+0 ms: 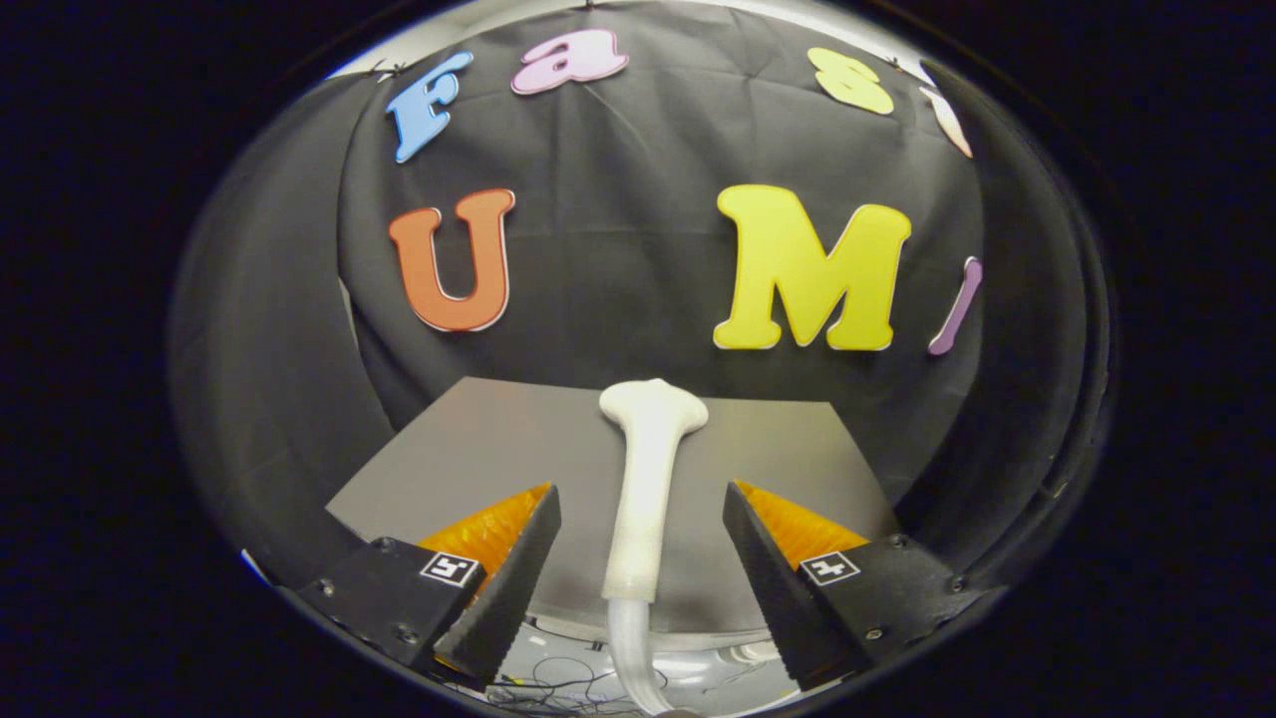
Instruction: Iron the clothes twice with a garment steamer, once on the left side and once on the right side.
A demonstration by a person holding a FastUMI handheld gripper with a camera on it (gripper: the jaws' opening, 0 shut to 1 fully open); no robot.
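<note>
Between the open tool [641, 563], steamer [646, 479] untouched

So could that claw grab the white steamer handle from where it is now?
Probably yes. The claw is open, its two fingers standing apart on either side of the white steamer handle, neither touching it. Nothing sits between them and the handle, so closing should catch it.

Dim booth, light falling from above; the grey table [478, 449] is evenly lit, no hard shadows. White steamer head [653, 409] is brightest, slightly blown out. Strong fisheye bend toward the rim. Gripper [642, 558] fingers, spread apart, look soft.
</note>
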